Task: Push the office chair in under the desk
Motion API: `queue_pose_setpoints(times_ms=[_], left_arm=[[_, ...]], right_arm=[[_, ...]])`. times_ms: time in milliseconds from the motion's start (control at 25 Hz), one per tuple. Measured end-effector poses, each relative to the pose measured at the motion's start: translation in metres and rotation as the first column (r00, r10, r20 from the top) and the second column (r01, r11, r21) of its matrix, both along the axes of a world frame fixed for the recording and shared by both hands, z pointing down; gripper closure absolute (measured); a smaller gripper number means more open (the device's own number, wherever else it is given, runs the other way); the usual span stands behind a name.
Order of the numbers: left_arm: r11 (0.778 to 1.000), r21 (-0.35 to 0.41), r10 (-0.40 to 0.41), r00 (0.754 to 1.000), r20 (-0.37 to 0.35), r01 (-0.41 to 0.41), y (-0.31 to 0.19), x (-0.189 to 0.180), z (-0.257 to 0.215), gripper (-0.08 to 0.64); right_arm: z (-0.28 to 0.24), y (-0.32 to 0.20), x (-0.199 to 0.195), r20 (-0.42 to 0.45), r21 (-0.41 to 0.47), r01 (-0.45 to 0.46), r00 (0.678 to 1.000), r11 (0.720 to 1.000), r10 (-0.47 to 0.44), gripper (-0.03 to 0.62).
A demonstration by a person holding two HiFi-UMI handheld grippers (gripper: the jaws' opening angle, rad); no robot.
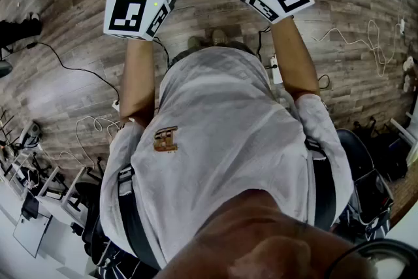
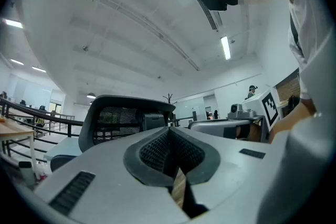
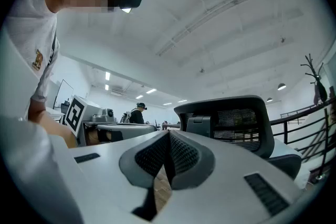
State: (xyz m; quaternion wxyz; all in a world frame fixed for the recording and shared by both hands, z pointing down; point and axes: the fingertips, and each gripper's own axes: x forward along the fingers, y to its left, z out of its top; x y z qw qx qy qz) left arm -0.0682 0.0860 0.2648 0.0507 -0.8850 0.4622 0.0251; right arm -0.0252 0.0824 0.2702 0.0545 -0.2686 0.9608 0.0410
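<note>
The wood-plank floor [image 1: 353, 23] fills the head view. The person stands on it with both forearms stretched forward toward the top edge of that view.

The office chair [image 2: 118, 122] stands ahead of both grippers. Its black mesh backrest faces them and is upright. It is clear of the jaws and touches neither gripper. I cannot pick out with certainty the desk it belongs under.

The left gripper [image 2: 169, 131] is held level with its fingers pressed together, and nothing is between them. The right gripper [image 3: 168, 136] is tipped slightly upward. Its fingers are likewise closed pad to pad and empty. Each gripper's marker cube [image 1: 134, 15] sits over the wrist.

A white cable [image 1: 356, 36] loops near the floor's right edge, and a black cable [image 1: 65, 65] trails toward its left edge.

This looks like the approach, with the push itself not yet begun. The next move probably calls for stepping closer and setting both closed tips against the backrest frame, one on each side. Pressing evenly should make the chair roll straight rather than swivel. The cables on the floor could snag a caster.
</note>
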Motion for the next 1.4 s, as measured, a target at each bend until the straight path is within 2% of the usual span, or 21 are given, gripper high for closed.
queue_pose_setpoints(times_ms=[440, 600, 1000, 1200, 1400], left_arm=[[1.000, -0.013, -0.009, 1.000, 0.001, 0.009, -0.011, -0.004, 0.006, 0.540], [1.000, 0.005, -0.015, 1.000, 0.021, 0.015, -0.014, -0.007, 0.009, 0.540], [0.997, 0.062, -0.064, 0.985, 0.162, 0.054, -0.032, -0.023, 0.005, 0.538], [0.994, 0.096, -0.081, 0.962, 0.262, 0.057, -0.040, -0.024, 0.009, 0.537], [0.993, 0.107, -0.089, 0.942, 0.324, 0.057, -0.046, -0.031, 0.013, 0.535]], right_arm=[[0.003, -0.009, -0.001, -0.002, -0.004, 0.013, 1.000, 1.000, -0.013, 0.557], [0.002, -0.012, 0.000, -0.002, 0.005, 0.014, 1.000, 1.000, -0.014, 0.555], [0.003, -0.032, 0.011, -0.132, 0.068, -0.020, 0.991, 0.997, 0.029, 0.555], [0.005, -0.045, 0.021, -0.197, 0.102, -0.044, 0.978, 0.994, 0.064, 0.554], [0.007, -0.053, 0.023, -0.245, 0.127, -0.061, 0.965, 0.990, 0.091, 0.554]])
